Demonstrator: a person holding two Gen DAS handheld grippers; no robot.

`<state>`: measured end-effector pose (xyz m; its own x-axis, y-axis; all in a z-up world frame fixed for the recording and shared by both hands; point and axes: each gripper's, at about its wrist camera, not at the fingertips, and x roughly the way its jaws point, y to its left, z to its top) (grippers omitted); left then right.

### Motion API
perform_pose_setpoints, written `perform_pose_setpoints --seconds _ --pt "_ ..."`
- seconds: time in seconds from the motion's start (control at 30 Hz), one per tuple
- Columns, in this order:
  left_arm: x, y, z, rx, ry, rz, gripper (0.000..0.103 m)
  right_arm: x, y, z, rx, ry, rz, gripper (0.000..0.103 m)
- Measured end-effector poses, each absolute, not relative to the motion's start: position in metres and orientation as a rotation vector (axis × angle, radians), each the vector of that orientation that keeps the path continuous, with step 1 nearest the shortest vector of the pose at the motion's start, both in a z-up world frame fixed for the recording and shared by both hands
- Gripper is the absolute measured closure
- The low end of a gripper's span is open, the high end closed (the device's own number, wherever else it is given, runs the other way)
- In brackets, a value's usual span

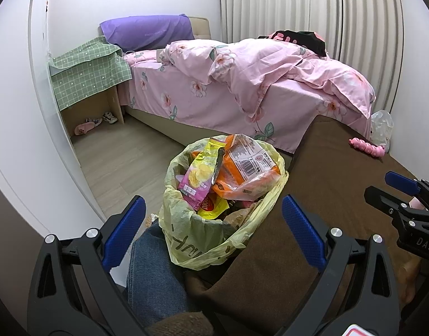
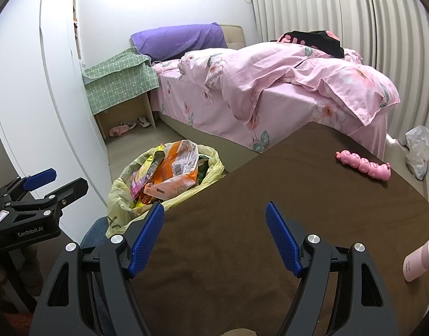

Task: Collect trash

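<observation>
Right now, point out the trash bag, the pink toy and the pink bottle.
trash bag (image 1: 186, 232), left wrist view, yellow plastic side below the rim.
pink toy (image 2: 363, 165), right wrist view, middle of its bumpy body.
pink bottle (image 2: 417, 260), right wrist view, middle of its side.

On the left gripper (image 2: 55, 187), seen from your right wrist camera, you can read "GenRobot.AI" on the black body, and a white sticker beside it carries digits too small to make out. From your left wrist camera, the right gripper (image 1: 388, 189) shows the letters "DAS" before the frame cuts it off. The orange packet (image 1: 251, 165) in the trash bag (image 1: 186, 232) bears a barcode label whose print you cannot read; the purple pillow (image 1: 150, 32) has faint, illegible lettering.
</observation>
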<state>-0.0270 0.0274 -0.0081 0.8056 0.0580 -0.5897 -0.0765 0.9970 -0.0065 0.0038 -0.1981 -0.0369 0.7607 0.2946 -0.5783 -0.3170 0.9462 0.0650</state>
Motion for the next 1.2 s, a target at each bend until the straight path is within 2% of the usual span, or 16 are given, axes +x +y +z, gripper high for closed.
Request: perform_pose_setpoints --seconds 0.93,1.2 --pt "-0.031 0.030 -0.006 -0.041 0.626 0.088 0.010 0.004 -0.192 -0.034 -0.056 0.621 0.332 0.032" --pt "-0.015 -0.006 -0.015 0.008 0.659 0.007 0.010 0.006 -0.233 -0.038 -0.031 0.621 0.226 0.032"
